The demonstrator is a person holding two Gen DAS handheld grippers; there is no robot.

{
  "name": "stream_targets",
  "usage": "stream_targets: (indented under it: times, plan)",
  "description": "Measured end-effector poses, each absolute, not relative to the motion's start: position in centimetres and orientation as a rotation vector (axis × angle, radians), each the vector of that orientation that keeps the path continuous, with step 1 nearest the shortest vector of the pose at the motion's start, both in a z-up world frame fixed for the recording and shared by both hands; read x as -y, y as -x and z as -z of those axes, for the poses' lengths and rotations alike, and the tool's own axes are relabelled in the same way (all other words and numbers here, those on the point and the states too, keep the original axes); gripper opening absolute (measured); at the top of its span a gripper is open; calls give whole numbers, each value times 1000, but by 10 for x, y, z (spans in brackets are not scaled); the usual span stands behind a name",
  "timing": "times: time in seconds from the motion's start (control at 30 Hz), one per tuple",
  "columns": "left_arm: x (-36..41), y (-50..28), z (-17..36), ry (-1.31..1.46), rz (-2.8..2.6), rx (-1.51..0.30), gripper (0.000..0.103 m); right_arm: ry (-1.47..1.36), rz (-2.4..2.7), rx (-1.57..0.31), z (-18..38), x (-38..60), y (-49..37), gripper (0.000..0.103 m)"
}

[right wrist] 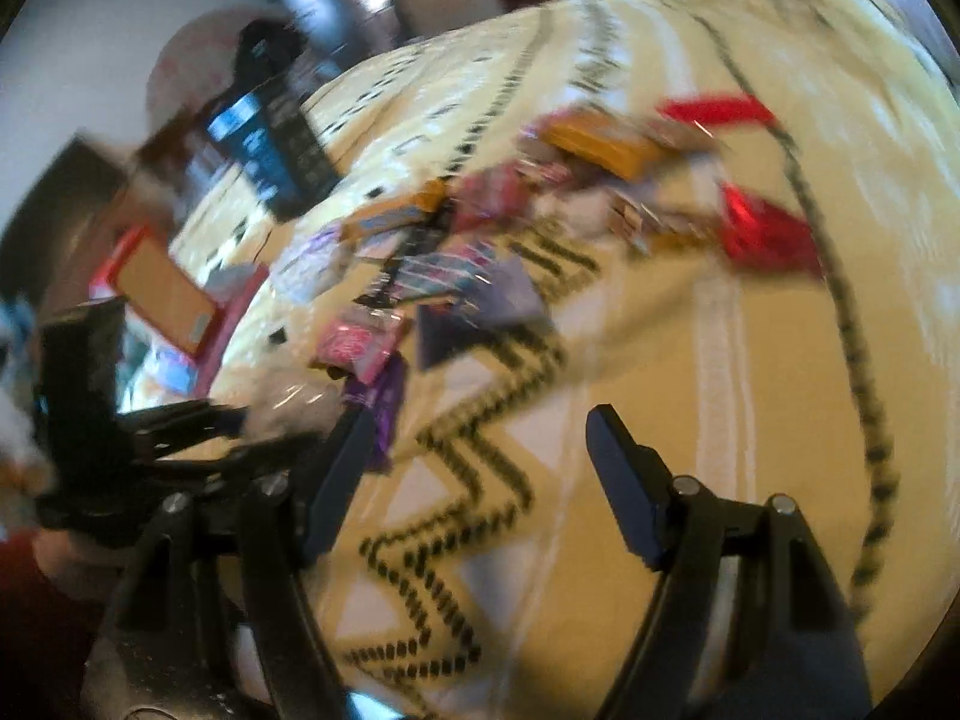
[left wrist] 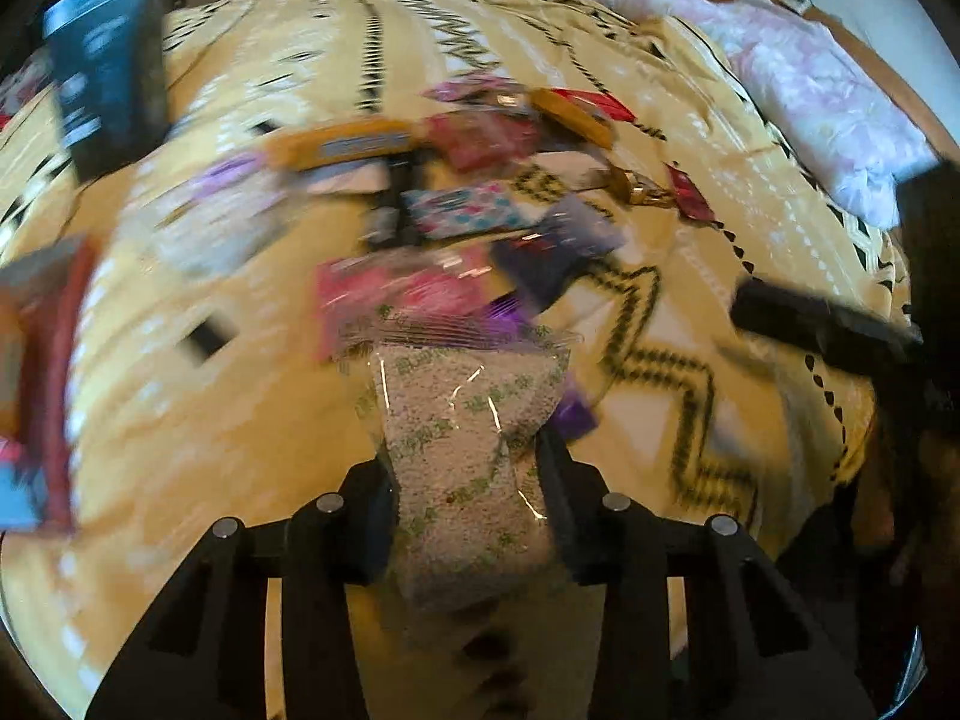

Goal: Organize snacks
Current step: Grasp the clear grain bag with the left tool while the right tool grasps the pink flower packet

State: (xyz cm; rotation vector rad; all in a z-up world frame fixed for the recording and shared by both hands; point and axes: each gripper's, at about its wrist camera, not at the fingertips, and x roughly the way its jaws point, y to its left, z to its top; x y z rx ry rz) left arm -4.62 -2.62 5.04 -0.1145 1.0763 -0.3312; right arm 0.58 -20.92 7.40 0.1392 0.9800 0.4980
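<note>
My left gripper [left wrist: 468, 450] is shut on a clear bag of pale grain snack [left wrist: 468, 420] with green print, held above the yellow patterned bedspread [left wrist: 240, 396]. A blurred pile of snack packets [left wrist: 468, 204] in pink, purple, orange and red lies ahead of it. My right gripper [right wrist: 480, 426] is open and empty over the bedspread [right wrist: 720, 360], near the same pile [right wrist: 480, 252]. The left gripper [right wrist: 180, 432] shows at the left of the right wrist view, with the bag [right wrist: 294, 402] blurred in it.
A dark blue box [left wrist: 108, 60] stands at the far left of the bed. A red and orange open box [right wrist: 162, 294] lies at the left edge. A pink and white bundle [left wrist: 810, 96] lies at the far right. The right gripper [left wrist: 828, 324] shows at right.
</note>
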Motion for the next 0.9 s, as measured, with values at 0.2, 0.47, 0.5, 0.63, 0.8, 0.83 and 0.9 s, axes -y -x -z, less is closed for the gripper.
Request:
stream_targets:
  times: [0.2,0.47,0.5,0.63,0.8,0.83,0.9]
  plan:
    - [-28,58,-49,193,255,-1091,31,239,-777,-1017,-74,126,-44,71]
    - [-46,54,-39,255,255,-1117,29,590,-913,-1084,-42,45,-68,71]
    - [-45,54,-37,255,258,-1121,29,612,-908,-1093,-36,40,-72,71]
    - [-49,52,-32,286,251,-1130,36,642,-907,-1157,-10,28,-76,69]
    - [-49,56,-31,301,253,-1119,50,477,-835,-1133,-15,43,-73,31]
    - [-48,56,-31,299,251,-1116,53,406,-822,-1127,-22,51,-70,29]
    - [-45,56,-31,300,252,-1105,60,312,-798,-1111,-32,64,-63,29]
